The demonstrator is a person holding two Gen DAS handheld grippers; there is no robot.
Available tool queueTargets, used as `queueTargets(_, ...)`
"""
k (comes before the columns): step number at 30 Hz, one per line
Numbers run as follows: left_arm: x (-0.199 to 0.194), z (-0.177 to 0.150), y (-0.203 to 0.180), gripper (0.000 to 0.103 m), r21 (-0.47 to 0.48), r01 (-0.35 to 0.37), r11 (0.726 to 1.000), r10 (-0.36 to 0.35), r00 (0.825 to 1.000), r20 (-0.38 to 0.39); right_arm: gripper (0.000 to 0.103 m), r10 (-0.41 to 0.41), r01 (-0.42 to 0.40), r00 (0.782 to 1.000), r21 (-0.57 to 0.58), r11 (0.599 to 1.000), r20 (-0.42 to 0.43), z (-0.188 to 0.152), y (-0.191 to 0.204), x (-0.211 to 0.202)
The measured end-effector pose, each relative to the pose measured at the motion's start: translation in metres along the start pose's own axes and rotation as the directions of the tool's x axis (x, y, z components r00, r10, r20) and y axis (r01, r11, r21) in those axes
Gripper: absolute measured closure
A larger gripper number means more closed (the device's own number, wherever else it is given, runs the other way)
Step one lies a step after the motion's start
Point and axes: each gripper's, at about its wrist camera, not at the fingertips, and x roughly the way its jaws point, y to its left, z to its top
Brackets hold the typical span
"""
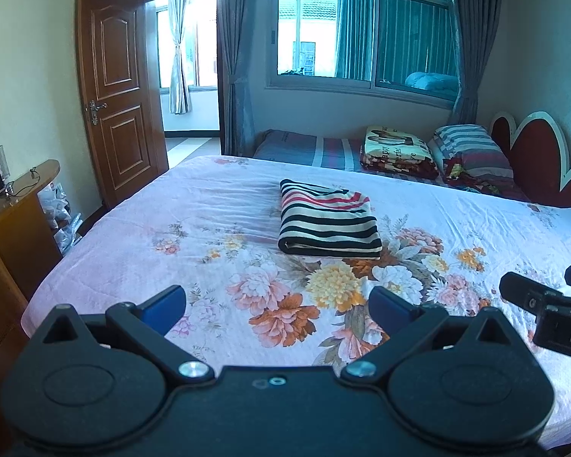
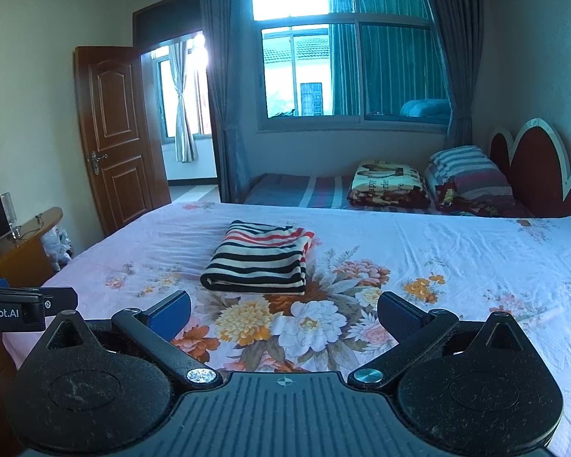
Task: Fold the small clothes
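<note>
A folded striped garment [image 1: 329, 224] lies flat on the bed [image 1: 194, 228], on the flowered sheet. In the left wrist view it sits just right of the frame's centre, well above and apart from the left claw [image 1: 278, 306], whose blue-padded fingers [image 1: 163, 306] stand wide apart at the bottom of the frame and hold nothing. Between claw and garment shows only printed blossom. The right claw [image 1: 540, 289] pokes in at the lower right edge of that view, also clear of the cloth.

In the right wrist view the garment [image 2: 260, 259] lies left of centre, above the right claw [image 2: 283, 314], nearer its left finger [image 2: 171, 314] than its right. This claw too is spread open and empty, with the sheet bare between its tips. The left claw [image 2: 57, 297] enters at the left edge, beside the bed's side.
</note>
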Motion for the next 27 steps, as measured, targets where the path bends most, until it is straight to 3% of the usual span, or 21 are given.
queueTargets(27, 0.0037, -0.0020, -0.0041, 0.001, 0.001, -0.002, 1.000, 0.002, 1.000, -0.010, 0.000, 0.003, -0.002, 1.000, 0.023, 1.000, -0.015, 0.0023, -0.0069, 0.0066)
